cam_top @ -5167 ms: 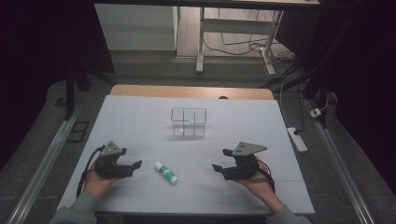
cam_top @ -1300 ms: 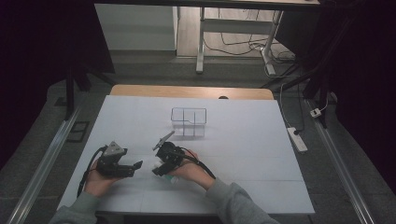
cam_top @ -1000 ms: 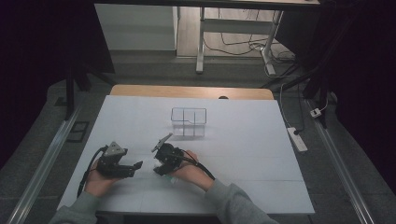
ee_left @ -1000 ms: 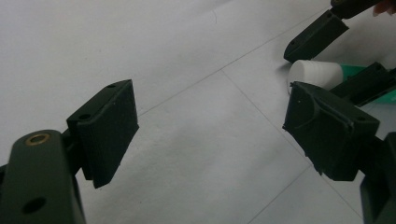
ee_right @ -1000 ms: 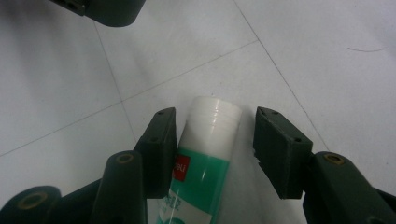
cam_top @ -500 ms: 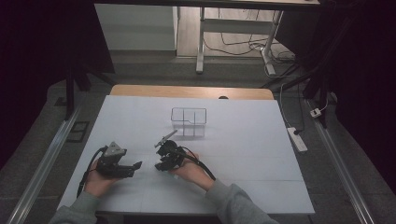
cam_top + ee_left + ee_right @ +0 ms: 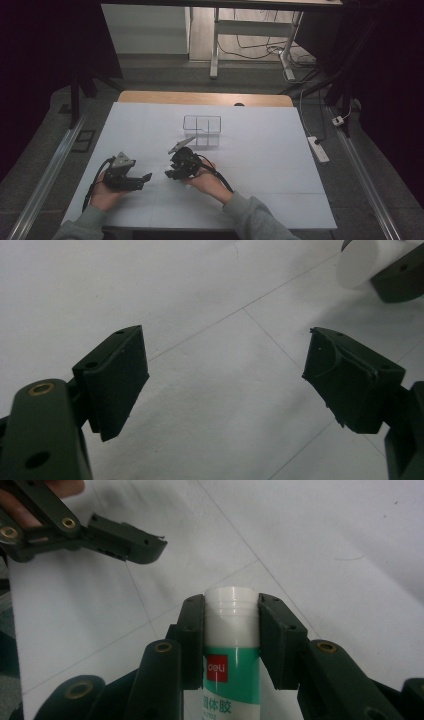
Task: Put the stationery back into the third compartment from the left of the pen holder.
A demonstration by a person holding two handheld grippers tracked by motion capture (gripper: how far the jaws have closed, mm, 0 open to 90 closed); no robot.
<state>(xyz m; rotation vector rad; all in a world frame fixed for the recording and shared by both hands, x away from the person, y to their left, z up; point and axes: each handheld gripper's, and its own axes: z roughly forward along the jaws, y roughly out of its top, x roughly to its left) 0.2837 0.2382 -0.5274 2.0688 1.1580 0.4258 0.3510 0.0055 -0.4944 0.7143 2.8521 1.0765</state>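
Between the right gripper (image 7: 231,630) fingers (image 7: 192,630), a glue stick (image 7: 231,645) sits clamped.

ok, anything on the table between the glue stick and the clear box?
Nothing. The high view shows bare white table between the glue stick, clamped in the right gripper, and the clear box.
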